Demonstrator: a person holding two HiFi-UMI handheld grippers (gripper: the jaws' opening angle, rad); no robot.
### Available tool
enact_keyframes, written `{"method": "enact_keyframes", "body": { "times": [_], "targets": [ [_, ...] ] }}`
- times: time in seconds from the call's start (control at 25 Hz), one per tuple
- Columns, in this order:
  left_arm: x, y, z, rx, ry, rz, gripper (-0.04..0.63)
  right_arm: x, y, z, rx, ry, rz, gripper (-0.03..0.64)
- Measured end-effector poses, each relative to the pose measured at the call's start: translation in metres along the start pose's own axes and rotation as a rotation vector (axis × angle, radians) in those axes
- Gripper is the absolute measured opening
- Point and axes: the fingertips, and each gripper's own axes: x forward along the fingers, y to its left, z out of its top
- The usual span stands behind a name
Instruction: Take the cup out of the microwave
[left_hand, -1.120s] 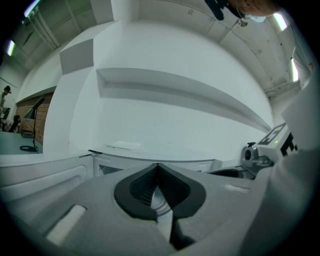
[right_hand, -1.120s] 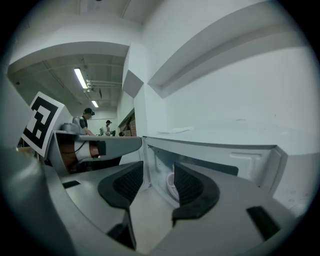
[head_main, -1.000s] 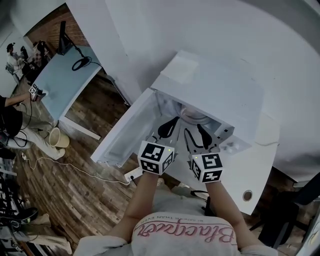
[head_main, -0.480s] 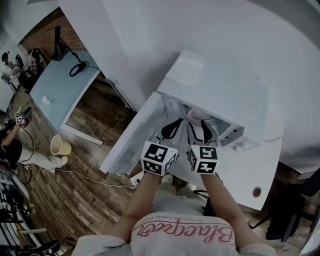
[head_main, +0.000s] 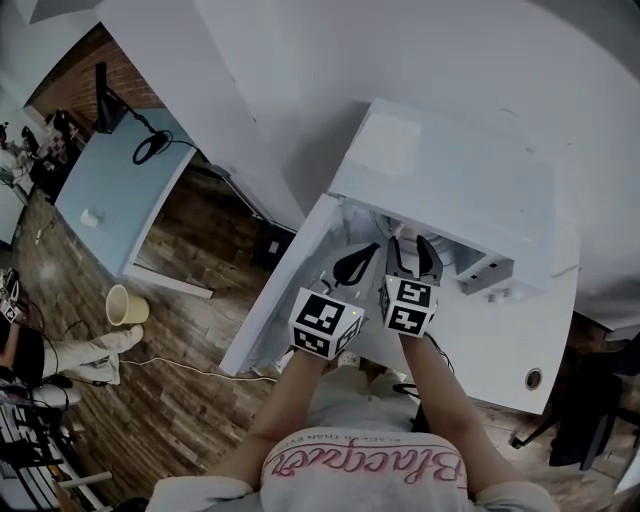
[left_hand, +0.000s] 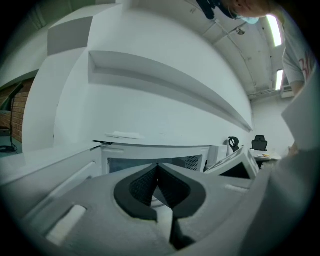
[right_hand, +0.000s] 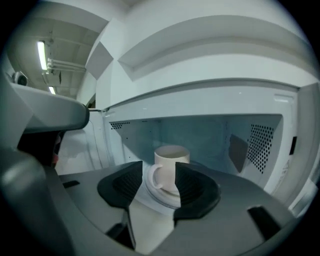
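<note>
A white cup (right_hand: 170, 167) stands upright on the round turntable plate (right_hand: 161, 196) inside the open white microwave (head_main: 450, 180), its handle turned left. My right gripper (right_hand: 159, 182) is open at the mouth of the cavity. Its two dark pads frame the cup from in front without touching it. In the head view the right gripper (head_main: 413, 255) points into the opening, and the cup is hidden behind it. My left gripper (head_main: 352, 267) sits just to its left by the swung-open door (head_main: 285, 290). The left gripper (left_hand: 157, 172) is shut with nothing in it.
The microwave sits on a white table (head_main: 500, 340) against a white wall. Its door hangs open to the left over the wooden floor. A light blue table (head_main: 115, 190) and a paper cup on the floor (head_main: 122, 305) lie farther left.
Both grippers have moved forward toward the microwave opening. The right gripper now reaches the cavity's mouth, still open. The left stays shut.
</note>
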Motion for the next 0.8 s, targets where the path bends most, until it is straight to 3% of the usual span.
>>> {"method": "enact_keyframes", "body": {
  "times": [0.44,0.8],
  "targets": [
    [0.008,0.013,-0.004,0.003,0.007,-0.052,0.003,0.033,-0.006,-0.016,-0.009,0.081,-0.119,0.201],
    [0.014,0.016,-0.005,-0.013,0.003,-0.052,0.003,0.033,-0.011,-0.017,-0.006,0.083,-0.114,0.201]
  ]
}}
